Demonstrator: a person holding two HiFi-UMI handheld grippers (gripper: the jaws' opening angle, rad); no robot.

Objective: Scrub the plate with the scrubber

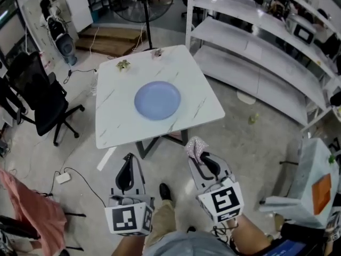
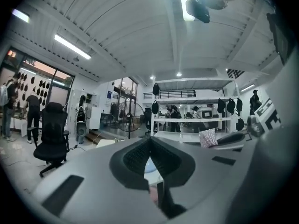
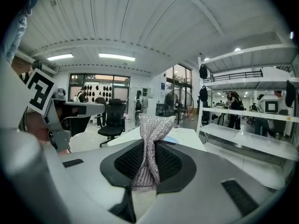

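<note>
The white marbled bench stands ahead of you, and you are short of it. Both your tongs hang over the floor on your side of its near edge, so no scrubbing is under way.

The round blue plate lies flat near the middle of the bench, face up and alone. Nothing rests on it and neither of your tools touches it. I can't tell from here whether it is clean or soiled. Two small objects sit at the far edge, well apart from it and out of your way.

Your left tongs are empty, and the left gripper view shows the jaws together with nothing between them. You will likely want them to steady the rim once you are at the bench.

Your right tongs are clamped on the scrubber. In the right gripper view the silvery mesh pad is pinched at its waist between the jaws, and its upper part flares out past the tips towards the bench.

So the pick-up is done and the grip looks sound. What is left is nearly everything that matters: close in on the bench, bring the scrubber down onto the plate, and work it across the surface.
</note>
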